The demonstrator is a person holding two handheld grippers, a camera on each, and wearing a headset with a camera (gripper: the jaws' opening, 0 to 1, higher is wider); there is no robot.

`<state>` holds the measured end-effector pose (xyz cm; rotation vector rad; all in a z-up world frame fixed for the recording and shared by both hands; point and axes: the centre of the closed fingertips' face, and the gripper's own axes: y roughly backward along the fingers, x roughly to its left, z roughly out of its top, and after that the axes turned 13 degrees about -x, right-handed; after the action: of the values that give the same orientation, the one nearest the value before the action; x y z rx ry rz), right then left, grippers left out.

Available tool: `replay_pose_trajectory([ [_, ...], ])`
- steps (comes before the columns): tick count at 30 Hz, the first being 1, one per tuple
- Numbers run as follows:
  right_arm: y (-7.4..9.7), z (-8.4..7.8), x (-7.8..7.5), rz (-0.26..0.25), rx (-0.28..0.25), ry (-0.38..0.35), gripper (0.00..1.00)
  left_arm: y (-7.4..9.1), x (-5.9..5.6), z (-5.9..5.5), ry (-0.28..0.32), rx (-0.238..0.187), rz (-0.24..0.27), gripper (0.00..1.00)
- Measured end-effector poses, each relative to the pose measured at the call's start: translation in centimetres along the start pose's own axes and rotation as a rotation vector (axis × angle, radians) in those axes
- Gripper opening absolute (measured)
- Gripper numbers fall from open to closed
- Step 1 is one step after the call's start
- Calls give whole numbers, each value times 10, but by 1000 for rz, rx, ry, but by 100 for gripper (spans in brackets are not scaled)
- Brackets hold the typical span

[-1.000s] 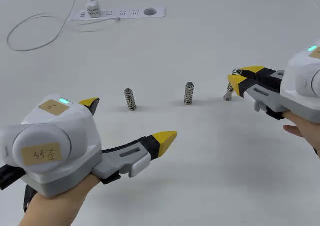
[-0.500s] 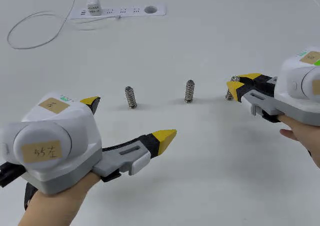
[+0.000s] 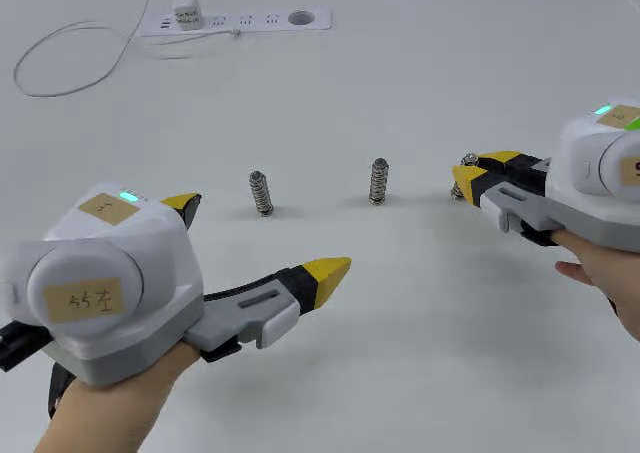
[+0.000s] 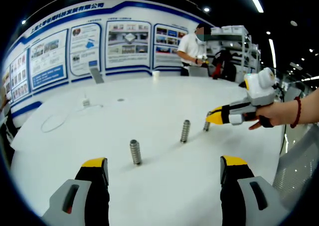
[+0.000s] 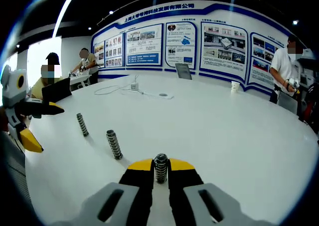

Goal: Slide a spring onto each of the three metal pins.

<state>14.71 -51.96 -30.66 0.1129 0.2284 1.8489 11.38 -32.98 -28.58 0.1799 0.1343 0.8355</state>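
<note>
Already the left spring and middle spring stand, presumably over pins, ahead of the left gripper, jaws released; the right gripper jaws clench the third spring.

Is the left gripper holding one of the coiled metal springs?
No, the yellow-tipped fingers of the left gripper stand wide apart, nothing between them.

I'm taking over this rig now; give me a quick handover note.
Left tool: open, empty, hovering over the near side of the table.
Right tool: shut on the right-hand spring, which stands upright.
Done: left spring and middle spring stand upright, free of both tools.
Left: confirm the right-hand spring is fully down, then release.
</note>
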Motion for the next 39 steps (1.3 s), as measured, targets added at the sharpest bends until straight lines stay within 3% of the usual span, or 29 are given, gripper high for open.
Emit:
replay_pose_trajectory([
  [10,2,1,4,6,14,-41,23,0,2,1,-4,5,2,94],
  [23,25,12,5,0,30,-119,41,2,6,6,-5,18,4,90],
  [31,44,11,23,79,75,-115,50,5,5,8,-2,27,-10,92],
  [39,57,16,33,112,80,-131,58,11,3,10,7,31,-28,96],
])
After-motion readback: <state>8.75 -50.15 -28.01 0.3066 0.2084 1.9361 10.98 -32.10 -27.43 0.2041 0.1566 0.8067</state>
